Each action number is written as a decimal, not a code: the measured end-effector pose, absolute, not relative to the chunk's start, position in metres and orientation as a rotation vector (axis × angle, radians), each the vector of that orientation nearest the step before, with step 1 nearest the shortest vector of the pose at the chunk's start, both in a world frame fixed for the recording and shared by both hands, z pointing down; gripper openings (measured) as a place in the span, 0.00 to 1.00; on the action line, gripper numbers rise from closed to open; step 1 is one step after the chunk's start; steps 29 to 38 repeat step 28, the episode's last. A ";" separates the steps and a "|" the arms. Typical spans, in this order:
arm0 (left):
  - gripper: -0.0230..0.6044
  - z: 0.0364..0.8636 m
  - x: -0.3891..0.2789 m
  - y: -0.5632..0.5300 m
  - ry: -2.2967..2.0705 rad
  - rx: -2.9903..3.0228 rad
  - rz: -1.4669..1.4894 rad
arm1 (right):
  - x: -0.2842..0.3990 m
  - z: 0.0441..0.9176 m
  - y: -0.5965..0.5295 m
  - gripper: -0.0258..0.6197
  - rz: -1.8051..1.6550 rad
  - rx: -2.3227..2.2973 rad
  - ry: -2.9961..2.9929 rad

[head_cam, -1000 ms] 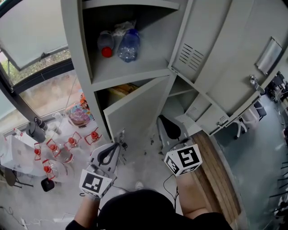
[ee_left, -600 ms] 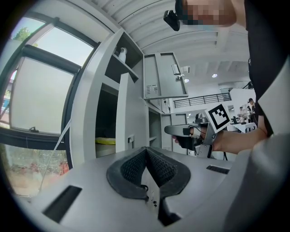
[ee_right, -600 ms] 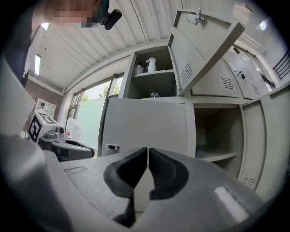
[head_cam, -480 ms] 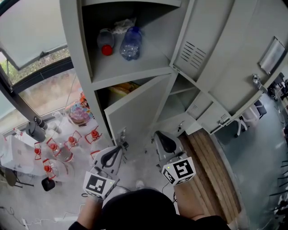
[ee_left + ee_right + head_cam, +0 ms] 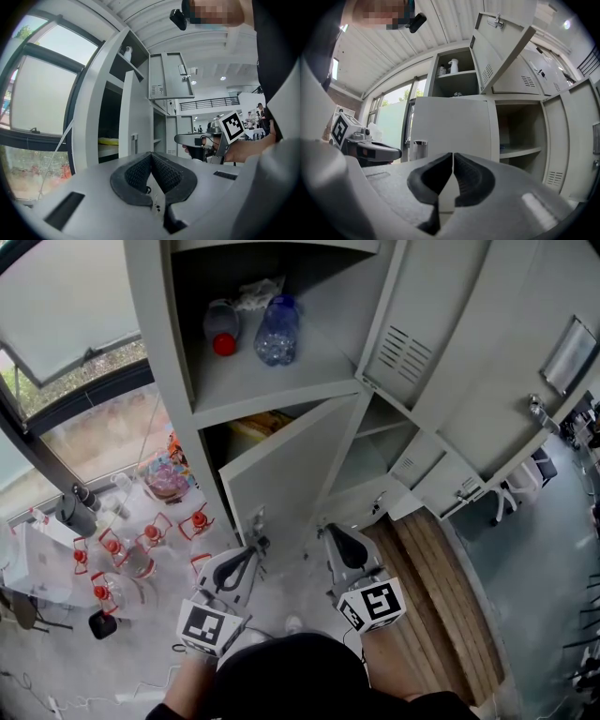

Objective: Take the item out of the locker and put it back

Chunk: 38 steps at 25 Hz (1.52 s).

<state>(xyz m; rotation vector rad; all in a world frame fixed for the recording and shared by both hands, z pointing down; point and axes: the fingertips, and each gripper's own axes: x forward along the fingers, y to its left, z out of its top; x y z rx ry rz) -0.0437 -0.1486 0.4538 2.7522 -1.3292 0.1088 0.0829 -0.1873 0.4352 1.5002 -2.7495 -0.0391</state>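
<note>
A bank of grey steel lockers [image 5: 441, 381] stands beside a big window [image 5: 84, 362], with a clutter of red-capped containers [image 5: 122, 554] on the pale floor to the left. The upper compartment [image 5: 291, 381] is wide open. On its shelf lie a red-capped bottle [image 5: 220, 326] and a clear bluish bottle [image 5: 277, 329], side by side, with a crumpled plastic bag [image 5: 255, 294] behind them. Below it, the lower door [image 5: 281, 479] hangs half open, and something yellow [image 5: 255, 425] shows on the shelf behind it.

Over the last second the right gripper [image 5: 333, 532] has drawn back towards the person, away from the neighbouring open compartment, and now sits lower and closer in. The left gripper [image 5: 251, 547] has hardly stirred and is near the latch [image 5: 255, 519] on the edge of the half-open door. The bottles, the bag and the door have not shifted.

Both sets of fingers are pressed together with nothing between them, as each gripper's own view shows plainly. So nothing is in hand and every item sits inside the lockers. To my eye the retreat looks like a reset rather than a reach. Whether an item has already gone back or none has come out yet, I cannot say. Nor can I tell which is meant, a bottle or the yellow thing.
</note>
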 end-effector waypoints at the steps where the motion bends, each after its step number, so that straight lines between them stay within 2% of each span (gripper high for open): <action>1: 0.05 0.454 -0.044 -0.148 -1.329 2.753 0.110 | 0.083 0.435 -0.187 0.05 -0.037 1.502 -2.748; 38: 0.05 0.455 -0.038 -0.138 -1.319 2.750 0.125 | 0.087 0.436 -0.181 0.05 0.034 1.495 -2.780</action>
